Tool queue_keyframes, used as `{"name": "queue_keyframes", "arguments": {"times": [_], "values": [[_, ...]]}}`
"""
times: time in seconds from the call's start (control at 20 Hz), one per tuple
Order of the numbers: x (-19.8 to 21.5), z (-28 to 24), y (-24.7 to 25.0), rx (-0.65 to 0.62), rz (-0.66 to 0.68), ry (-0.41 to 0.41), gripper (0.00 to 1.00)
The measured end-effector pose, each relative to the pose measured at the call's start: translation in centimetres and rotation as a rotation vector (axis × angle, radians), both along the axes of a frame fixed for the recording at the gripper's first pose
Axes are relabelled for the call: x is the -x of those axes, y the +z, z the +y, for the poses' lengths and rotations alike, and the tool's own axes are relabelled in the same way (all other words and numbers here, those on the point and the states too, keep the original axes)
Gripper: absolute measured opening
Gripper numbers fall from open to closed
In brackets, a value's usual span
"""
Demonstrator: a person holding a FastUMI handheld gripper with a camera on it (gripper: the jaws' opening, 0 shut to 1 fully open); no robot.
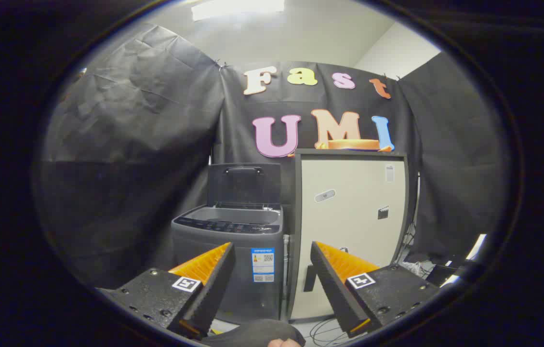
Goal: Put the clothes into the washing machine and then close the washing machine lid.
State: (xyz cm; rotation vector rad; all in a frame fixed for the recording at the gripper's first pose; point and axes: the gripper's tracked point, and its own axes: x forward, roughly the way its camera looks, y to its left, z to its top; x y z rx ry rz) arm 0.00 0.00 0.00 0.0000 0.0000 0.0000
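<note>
**Lid up, fingers spread, clothes barely in sight**

The washing machine [228, 250] stands against the booth's black cloth wall with its lid [244, 184] tipped upright at the back edge, leaving the tub open from above. That looks deliberate: the drum is ready to take a load before anything is carried over. Just beside its right side stands a pale cabinet [349, 217], touching or nearly so, with a flat orange thing [353, 144] on its top edge.

The gripper [272, 270] hangs well short of the machine, pointed at the seam between machine and cabinet. Its fingers are spread wide and nothing sits between them; they press on nothing.

Low down, beneath the fingers, a dark rounded lump of fabric [252, 332] shows, with a bit of a hand [284, 342] at it. I take this for the clothes, though too little is visible to be sure. If so, the load is not yet gripped, and the wide spread suits reaching down for it. Loose cables [322, 332] lie on the floor by the cabinet's foot.
</note>
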Motion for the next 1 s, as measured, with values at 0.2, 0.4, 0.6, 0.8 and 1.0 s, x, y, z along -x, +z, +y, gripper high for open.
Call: {"name": "queue_keyframes", "arguments": {"times": [0.2, 0.4, 0.6, 0.8, 1.0], "values": [[0.08, 0.1, 0.06, -0.001, -0.004, 0.01, 0.95], [0.05, 0.22, -0.04, -0.01, 0.003, 0.013, 0.95], [0.01, 0.49, -0.2, 0.0, 0.006, 0.02, 0.95], [0.0, 0.44, -0.09, 0.002, 0.001, 0.019, 0.95], [0.02, 0.32, -0.07, -0.005, 0.002, 0.016, 0.95]]}}
